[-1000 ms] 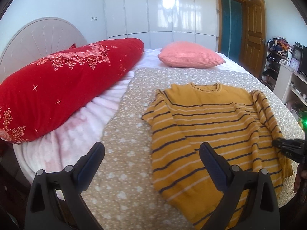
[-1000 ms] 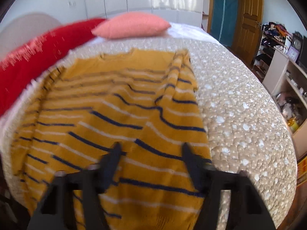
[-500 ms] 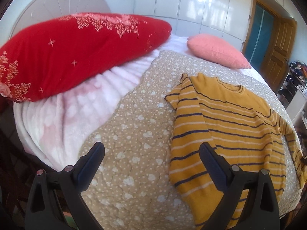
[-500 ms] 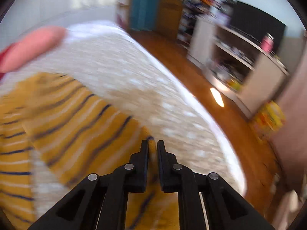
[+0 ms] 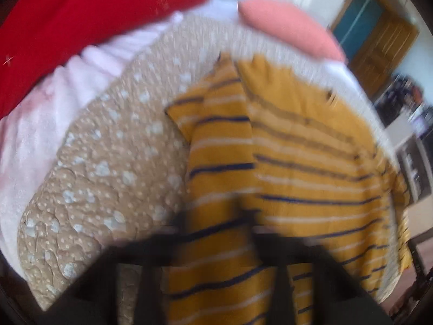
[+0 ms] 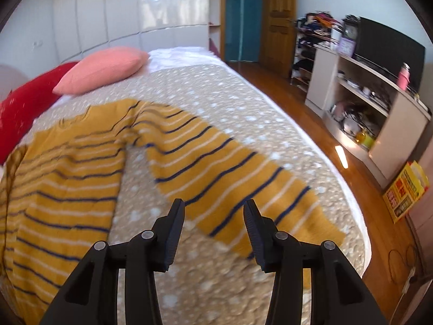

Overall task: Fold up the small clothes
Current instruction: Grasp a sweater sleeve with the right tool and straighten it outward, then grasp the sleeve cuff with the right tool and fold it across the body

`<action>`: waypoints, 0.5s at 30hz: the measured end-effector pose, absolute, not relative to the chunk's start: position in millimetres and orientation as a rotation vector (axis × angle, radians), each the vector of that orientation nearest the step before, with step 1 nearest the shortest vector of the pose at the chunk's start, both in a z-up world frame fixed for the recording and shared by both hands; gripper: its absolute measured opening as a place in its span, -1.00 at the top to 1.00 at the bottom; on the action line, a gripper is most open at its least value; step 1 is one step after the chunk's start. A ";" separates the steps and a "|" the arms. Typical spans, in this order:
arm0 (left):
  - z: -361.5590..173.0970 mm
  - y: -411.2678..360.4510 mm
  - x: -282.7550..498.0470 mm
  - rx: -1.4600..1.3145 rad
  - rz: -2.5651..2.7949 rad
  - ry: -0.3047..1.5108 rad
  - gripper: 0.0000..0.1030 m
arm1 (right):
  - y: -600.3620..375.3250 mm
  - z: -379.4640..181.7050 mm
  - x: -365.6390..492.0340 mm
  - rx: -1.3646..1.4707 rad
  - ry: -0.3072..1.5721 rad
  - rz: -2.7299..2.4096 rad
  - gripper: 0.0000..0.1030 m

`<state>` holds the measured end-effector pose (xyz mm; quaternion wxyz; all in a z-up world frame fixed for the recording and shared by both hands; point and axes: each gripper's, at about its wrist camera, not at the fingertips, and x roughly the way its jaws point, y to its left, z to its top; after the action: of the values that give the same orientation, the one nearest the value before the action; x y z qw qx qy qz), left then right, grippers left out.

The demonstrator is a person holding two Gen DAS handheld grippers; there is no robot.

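Since half a second ago the right tongs have parted and let go of the sleeve, which now lies stretched out flat toward the right edge of the bed; the left tongs have come in over the sweater's other sleeve.

The sweater, mustard with navy and white stripes, lies spread on the dotted beige quilt of the bed. The right tongs stand apart above the quilt, just short of the sleeve's near edge, holding nothing. In the left view motion blur smears the tongs into dark shapes with striped cloth between them; whether they are closed on it cannot be told.

A pink pillow and a red bolster lie at the head of the bed, and a pale pink blanket borders the quilt on the left. The sweater's lower hem is cut off at the frame edge in both views.

The sleeve cuff ends near the quilt's right edge. Beyond it lies bare wooden floor, then a white shelf unit and a wooden door.
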<state>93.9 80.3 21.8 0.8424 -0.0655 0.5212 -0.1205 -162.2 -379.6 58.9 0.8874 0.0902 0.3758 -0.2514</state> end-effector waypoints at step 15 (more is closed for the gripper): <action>85.4 218.7 115.2 -0.058 0.161 0.919 0.46 | -340.5 59.6 -133.8 0.179 0.787 -0.380 0.05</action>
<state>115.2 218.7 85.4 0.8928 -0.0280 0.4428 0.0774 -133.8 -340.5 59.6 0.9021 0.0866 0.3807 -0.1838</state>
